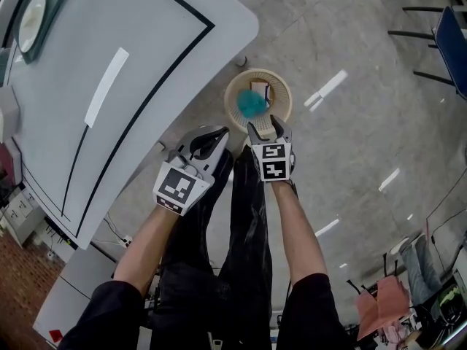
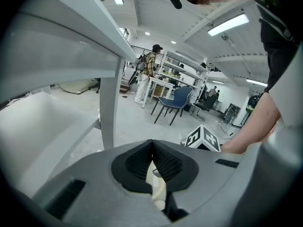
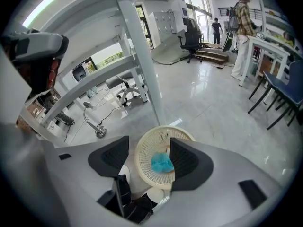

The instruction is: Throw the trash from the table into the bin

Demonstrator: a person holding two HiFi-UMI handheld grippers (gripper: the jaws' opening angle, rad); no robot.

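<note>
A cream mesh bin [image 1: 237, 93] stands on the floor just beyond the table's corner. Crumpled blue trash [image 1: 252, 104] lies inside it, beside a small card-like scrap [image 1: 261, 91]. My right gripper [image 1: 267, 130] hangs over the bin's near rim, open and with nothing between its fingers. In the right gripper view the bin [image 3: 144, 162] and the blue trash [image 3: 163, 163] show straight below, between the spread jaws of that gripper [image 3: 149, 157]. My left gripper [image 1: 204, 144] is held beside the table edge. Its pads [image 2: 163, 163] meet, shut on nothing.
The white table [image 1: 109, 86] fills the upper left, with a round dish [image 1: 33, 20] at its far end. A table leg [image 3: 142, 65] rises behind the bin. Blue chairs [image 1: 449, 42] stand at the right. My dark trouser legs [image 1: 248, 232] are below the grippers. People stand far off.
</note>
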